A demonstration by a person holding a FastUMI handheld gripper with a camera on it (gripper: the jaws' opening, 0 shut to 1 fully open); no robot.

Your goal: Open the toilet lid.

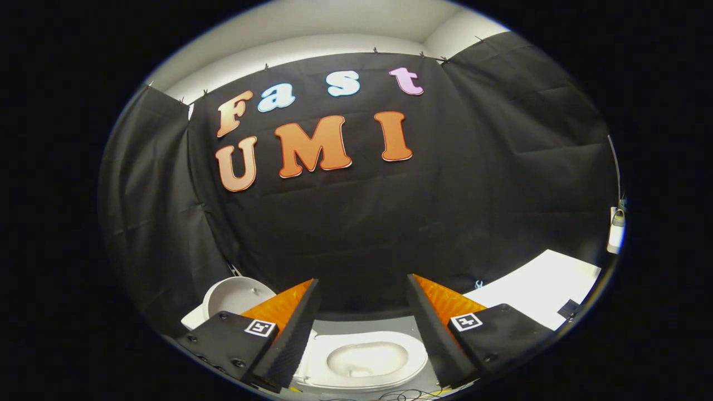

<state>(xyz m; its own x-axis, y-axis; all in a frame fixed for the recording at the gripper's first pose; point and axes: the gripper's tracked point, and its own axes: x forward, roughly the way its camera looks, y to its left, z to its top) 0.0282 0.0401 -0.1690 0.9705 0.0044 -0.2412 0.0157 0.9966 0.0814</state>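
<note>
White table (548, 289) against black cloth wall (362, 223)

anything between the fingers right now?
Nothing gripped. The gripper is open; in the gripper view the toilet bowl shows through the gap, below, lid already raised off it.

Left tong finger (289, 328) hides the lid's (237, 295) hinge.
</note>
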